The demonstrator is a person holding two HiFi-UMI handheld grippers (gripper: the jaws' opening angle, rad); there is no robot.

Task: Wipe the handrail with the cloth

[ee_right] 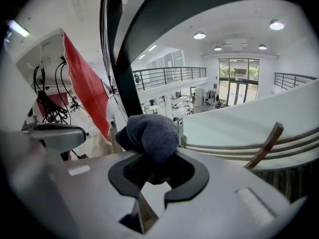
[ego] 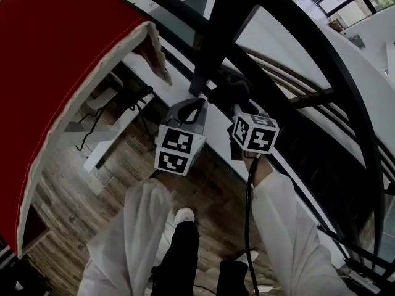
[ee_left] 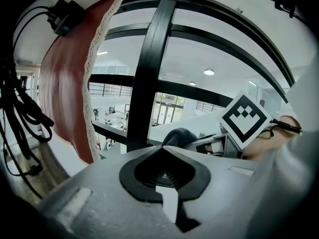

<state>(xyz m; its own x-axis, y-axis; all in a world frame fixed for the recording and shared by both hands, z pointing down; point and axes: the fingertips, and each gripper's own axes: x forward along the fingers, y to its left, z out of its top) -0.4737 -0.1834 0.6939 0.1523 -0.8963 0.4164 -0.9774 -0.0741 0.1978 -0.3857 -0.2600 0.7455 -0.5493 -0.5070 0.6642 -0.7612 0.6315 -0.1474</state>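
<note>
Cloth [ee_right: 152, 132] clamped in right gripper [ee_right: 158, 158] jaws, wad seemingly poking forward.

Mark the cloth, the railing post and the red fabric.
cloth [ee_right: 152, 133]: right gripper view, its rounded bunched part.
railing post [ee_left: 149, 68]: left gripper view, middle of the upright.
red fabric [ego: 62, 60]: head view, its red face.

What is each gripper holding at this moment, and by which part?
The right gripper clamps the dark cloth by a bunched fold, with the wad bulging out past its jaws. The left gripper is shut on nothing.
</note>
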